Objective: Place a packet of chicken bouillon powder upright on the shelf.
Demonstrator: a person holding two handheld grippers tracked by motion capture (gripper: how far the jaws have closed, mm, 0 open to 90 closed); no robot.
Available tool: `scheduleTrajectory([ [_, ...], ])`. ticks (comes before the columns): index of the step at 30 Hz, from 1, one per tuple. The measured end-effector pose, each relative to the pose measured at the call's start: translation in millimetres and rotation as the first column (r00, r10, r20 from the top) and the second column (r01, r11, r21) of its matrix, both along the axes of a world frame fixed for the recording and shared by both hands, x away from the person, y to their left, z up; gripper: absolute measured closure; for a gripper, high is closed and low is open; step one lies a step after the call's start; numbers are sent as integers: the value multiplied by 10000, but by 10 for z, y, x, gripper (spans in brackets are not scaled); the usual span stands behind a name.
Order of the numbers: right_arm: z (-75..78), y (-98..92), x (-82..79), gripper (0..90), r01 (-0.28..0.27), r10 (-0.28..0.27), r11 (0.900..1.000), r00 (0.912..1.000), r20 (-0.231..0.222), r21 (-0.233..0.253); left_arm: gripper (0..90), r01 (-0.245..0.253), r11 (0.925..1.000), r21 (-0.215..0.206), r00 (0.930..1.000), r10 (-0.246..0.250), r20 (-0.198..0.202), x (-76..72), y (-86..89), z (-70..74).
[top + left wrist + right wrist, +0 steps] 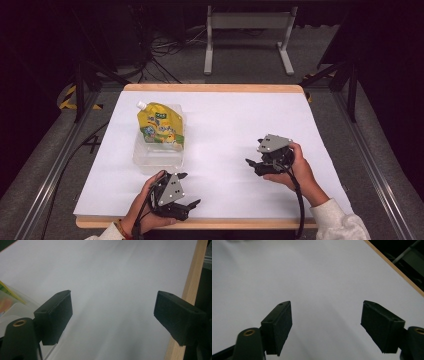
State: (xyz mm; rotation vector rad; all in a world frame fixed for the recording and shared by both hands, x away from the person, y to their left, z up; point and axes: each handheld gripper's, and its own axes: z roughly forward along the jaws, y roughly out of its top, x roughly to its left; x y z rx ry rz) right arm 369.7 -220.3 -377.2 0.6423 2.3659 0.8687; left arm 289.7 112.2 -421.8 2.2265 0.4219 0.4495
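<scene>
Both tools are empty and spread wide. The left gripper [186, 189] sits low near the front edge of the white table [240, 125], its jaws well apart with nothing but bare tabletop between them; the right gripper [253, 161] rests on the other side, held in the person's right hand [295, 167], jaws equally splayed over blank white surface. The thing nearest to hand is the yellow spout pouch [161, 126] — a printed drink or refill pack with a white cap at its upper left corner — which stands leaning inside a clear plastic container [157, 156]. That container lies just ahead of the left gripper and slightly to its outer side, near but not touching; from the right gripper it is well apart, off across the table toward the other hand. In the left gripper view the container's edge [15, 305] and a sliver of yellow show just beside the left-hand jaw, which suggests the tool is angled past the tub, not aimed into it. The pouch likely stays upright because the container's walls prop it — a soft pack would slump otherwise. Open jaws on both sides read as readiness to reach.
</scene>
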Motion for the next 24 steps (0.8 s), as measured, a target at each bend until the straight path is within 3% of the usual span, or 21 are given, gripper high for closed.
scheduleTrajectory([
  [10,-116,-294,-233,236,354,-356,9992,9993,-76,-202,160,160,9995,271,9996,-154,-222,21,-27,-60],
  [24,-298,-693,-493,209,906,-905,9959,9959,-85,80,151,402,9968,685,9986,-377,-377,56,-72,-147],
])
